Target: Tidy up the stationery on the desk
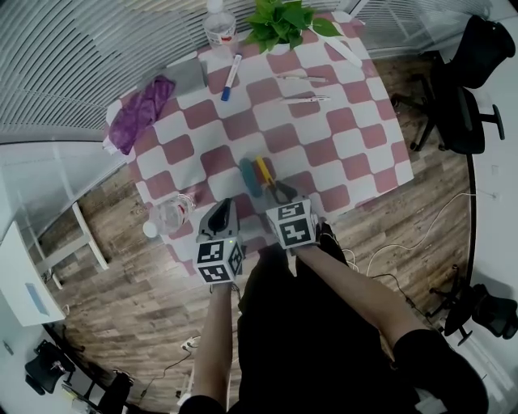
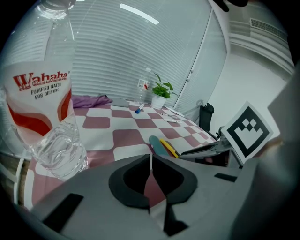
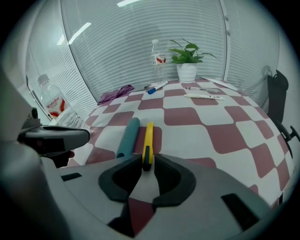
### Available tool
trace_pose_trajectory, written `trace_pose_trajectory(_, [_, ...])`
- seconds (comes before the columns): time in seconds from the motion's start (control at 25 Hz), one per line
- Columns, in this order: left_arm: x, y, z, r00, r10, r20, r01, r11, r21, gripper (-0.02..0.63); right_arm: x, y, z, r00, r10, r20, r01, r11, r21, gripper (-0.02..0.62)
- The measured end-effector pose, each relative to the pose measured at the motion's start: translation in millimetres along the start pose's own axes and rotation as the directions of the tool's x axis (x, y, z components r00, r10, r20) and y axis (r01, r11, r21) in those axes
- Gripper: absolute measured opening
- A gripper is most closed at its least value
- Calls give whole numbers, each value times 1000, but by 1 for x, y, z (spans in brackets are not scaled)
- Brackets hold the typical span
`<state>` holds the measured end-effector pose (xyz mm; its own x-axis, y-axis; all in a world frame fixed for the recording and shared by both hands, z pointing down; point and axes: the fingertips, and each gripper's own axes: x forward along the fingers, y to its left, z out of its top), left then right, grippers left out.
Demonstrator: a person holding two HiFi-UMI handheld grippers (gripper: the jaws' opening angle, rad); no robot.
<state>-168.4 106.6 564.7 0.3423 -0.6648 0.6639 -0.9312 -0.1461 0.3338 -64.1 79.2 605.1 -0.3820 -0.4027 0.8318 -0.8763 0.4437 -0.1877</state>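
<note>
A yellow utility knife (image 3: 148,138) lies on the checked table (image 1: 340,154) beside a teal pen-shaped case (image 3: 128,137), near the front edge. My right gripper (image 3: 147,164) stands over the knife's near black end, which sits between the slightly parted jaws; the pads do not seem to press it. My left gripper (image 2: 150,161) is shut with nothing in it, hovering at the front edge left of the knife (image 1: 262,172) and the teal case (image 1: 248,176). Far across the table lie a blue marker (image 1: 231,77) and two thin pens (image 1: 303,78).
A clear water bottle (image 2: 47,103) stands close to the left gripper's left side. At the back are a second bottle (image 1: 218,20), a potted plant (image 1: 283,20), a purple cloth (image 1: 142,109) and a white strip (image 1: 344,50). Office chairs (image 1: 461,97) stand to the right.
</note>
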Motion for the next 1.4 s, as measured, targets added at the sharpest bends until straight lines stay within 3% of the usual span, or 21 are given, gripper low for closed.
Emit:
trace_pose_trajectory(0.2, [2, -8, 2, 1000, 2, -2, -2, 1000, 5, 44, -14, -13, 8, 998, 26, 50, -27, 999, 24, 110])
trace_pose_trajectory(0.44, [6, -17, 10, 1000, 29, 7, -29, 1000, -1, 44, -34, -34, 33, 991, 77, 106, -74, 997, -30, 114])
trace_pose_trajectory(0.68, [10, -30, 21, 997, 76, 21, -75, 997, -27, 44, -35, -89, 70, 988, 61, 141, -47, 993, -105, 113])
trace_pose_trajectory(0.84, [12, -40, 30, 993, 115, 38, -113, 992, -54, 44, -31, -128, 102, 984, 66, 164, -29, 975, -220, 114])
trace_pose_trajectory(0.96, [14, -49, 33, 989, 144, 44, -141, 987, -75, 44, -23, -150, 125, 984, 81, 161, -12, 921, -390, 123])
trace_pose_trajectory(1.16, [14, -62, 34, 980, 192, 50, -186, 977, -106, 44, 9, -173, 144, 991, 97, 88, -12, 738, -675, 129])
trace_pose_trajectory(1.24, [11, -66, 33, 976, 213, 52, -206, 971, -118, 44, 21, -176, 149, 992, 121, 44, -50, 678, -733, 129])
trace_pose_trajectory(1.4, [4, -69, 27, 965, 259, 49, -250, 958, -140, 44, 39, -174, 149, 981, 185, -48, -153, 608, -779, 129])
